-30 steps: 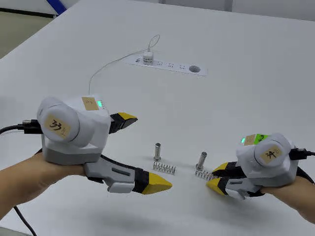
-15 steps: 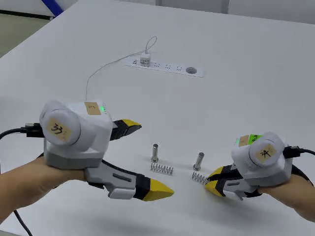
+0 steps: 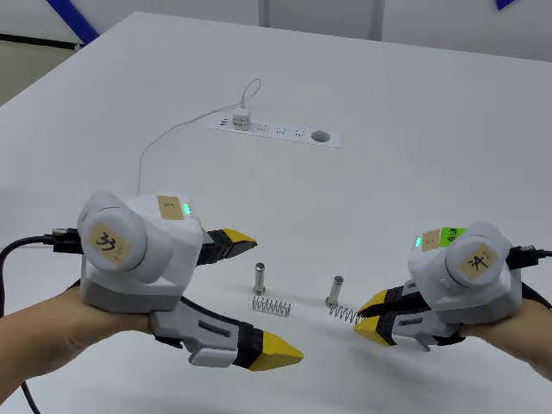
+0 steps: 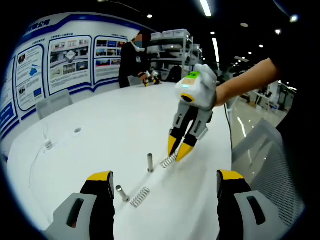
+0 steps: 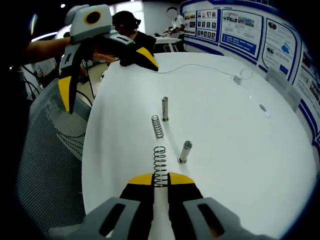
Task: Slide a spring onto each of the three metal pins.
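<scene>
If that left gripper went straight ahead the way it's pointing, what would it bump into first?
Probably the loose spring just ahead of the left gripper, or the upright pin beside it; depth makes it hard to judge which comes first.

A lab or showroom hall; blue-and-white information boards (image 4: 62, 55) line the wall; pale metal storage racks (image 4: 176, 42) stand behind the large white worktable (image 4: 120, 115).

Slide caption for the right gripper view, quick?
Right gripper shut on the near spring beside the near pin; far spring lies by far pin, left gripper open beyond.
</scene>
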Action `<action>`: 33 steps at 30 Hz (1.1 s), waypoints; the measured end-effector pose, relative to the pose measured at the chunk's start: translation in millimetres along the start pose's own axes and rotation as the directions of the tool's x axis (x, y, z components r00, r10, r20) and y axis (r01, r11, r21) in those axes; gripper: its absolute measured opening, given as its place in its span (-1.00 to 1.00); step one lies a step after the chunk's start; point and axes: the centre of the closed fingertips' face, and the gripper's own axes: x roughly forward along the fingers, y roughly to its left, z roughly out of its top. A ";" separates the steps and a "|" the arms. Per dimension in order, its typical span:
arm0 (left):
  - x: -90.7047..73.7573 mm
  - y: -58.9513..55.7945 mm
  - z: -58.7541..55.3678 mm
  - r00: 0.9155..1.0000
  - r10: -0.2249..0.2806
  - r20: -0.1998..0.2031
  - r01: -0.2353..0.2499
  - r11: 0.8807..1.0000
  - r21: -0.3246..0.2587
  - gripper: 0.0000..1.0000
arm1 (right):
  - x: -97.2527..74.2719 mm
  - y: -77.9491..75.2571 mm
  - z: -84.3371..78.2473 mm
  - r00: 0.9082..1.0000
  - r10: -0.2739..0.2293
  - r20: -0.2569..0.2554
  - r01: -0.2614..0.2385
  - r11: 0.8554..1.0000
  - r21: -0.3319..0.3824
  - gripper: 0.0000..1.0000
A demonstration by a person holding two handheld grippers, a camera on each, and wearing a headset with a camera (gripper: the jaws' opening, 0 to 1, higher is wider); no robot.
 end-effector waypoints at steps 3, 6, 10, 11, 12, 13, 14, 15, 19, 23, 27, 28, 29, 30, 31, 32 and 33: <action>3.1 -6.6 4.5 1.000 -0.020 0.006 0.020 1.000 0.014 0.67 | -9.7 7.8 14.7 1.000 0.008 0.020 -0.008 0.999 -0.036 -0.80; 5.2 -13.7 9.0 0.999 -0.039 0.014 0.039 0.999 0.033 0.61 | -17.3 15.2 26.6 0.999 0.014 0.038 -0.011 0.998 -0.068 -0.80; 6.8 -17.5 13.1 0.999 -0.045 0.020 0.044 0.998 0.053 0.55 | -26.2 23.6 38.3 0.998 0.020 0.052 -0.014 0.994 -0.106 -0.80; 7.1 -17.8 14.7 0.999 -0.043 0.025 0.042 0.997 0.062 0.53 | -29.0 26.5 42.4 0.998 0.020 0.059 -0.013 0.993 -0.117 -0.80; 7.1 -17.8 16.1 0.999 -0.042 0.030 0.040 0.997 0.070 0.49 | -30.8 28.2 45.0 0.998 0.020 0.061 -0.012 0.992 -0.126 -0.80; 7.1 -18.5 18.3 0.998 -0.044 0.037 0.041 0.996 0.075 0.43 | -33.1 31.2 48.2 0.998 0.022 0.064 -0.013 0.990 -0.138 -0.80; 7.0 -19.3 19.8 0.998 -0.047 0.043 0.043 0.996 0.077 0.38 | -34.5 33.2 50.1 0.998 0.023 0.065 -0.014 0.989 -0.147 -0.80; 6.9 -20.4 21.2 0.998 -0.051 0.048 0.047 0.996 0.079 0.35 | -35.8 35.3 52.0 0.998 0.025 0.066 -0.015 0.988 -0.155 -0.80; 6.5 -26.9 25.8 0.996 -0.072 0.060 0.066 0.993 0.097 0.26 | -40.8 44.3 59.0 0.997 0.030 0.068 -0.016 0.980 -0.200 -0.80; 6.7 -32.8 25.6 0.993 -0.099 0.060 0.092 0.990 0.107 0.06 | -42.7 54.3 61.4 0.996 0.053 0.075 -0.033 0.969 -0.246 -0.80; 7.3 -38.4 24.7 0.991 -0.120 0.056 0.113 0.987 0.117 -0.10 | -44.0 58.6 60.2 0.996 0.056 0.065 -0.037 0.963 -0.267 -0.80; 7.7 -39.3 24.5 0.991 -0.123 0.055 0.116 0.986 0.119 -0.14 | -44.5 59.6 60.2 0.996 0.059 0.065 -0.039 0.962 -0.269 -0.80; 8.0 -40.1 24.4 0.990 -0.127 0.055 0.120 0.986 0.119 -0.16 | -44.7 60.1 60.2 0.996 0.059 0.065 -0.040 0.961 -0.272 -0.80; 8.3 -40.8 24.2 0.990 -0.130 0.055 0.122 0.985 0.120 -0.18 | -44.8 60.4 60.1 0.996 0.060 0.064 -0.040 0.961 -0.275 -0.80; 8.8 -41.5 23.7 0.990 -0.133 0.052 0.126 0.984 0.122 -0.20 | -45.0 60.8 60.1 0.996 0.059 0.063 -0.040 0.960 -0.277 -0.80; 9.1 -41.7 23.2 0.990 -0.134 0.050 0.127 0.984 0.124 -0.22 | -45.2 61.0 60.0 0.996 0.059 0.062 -0.040 0.960 -0.278 -0.80; 9.6 -42.3 22.7 0.989 -0.139 0.047 0.132 0.983 0.125 -0.25 | -45.4 61.6 60.2 0.996 0.060 0.062 -0.041 0.959 -0.282 -0.80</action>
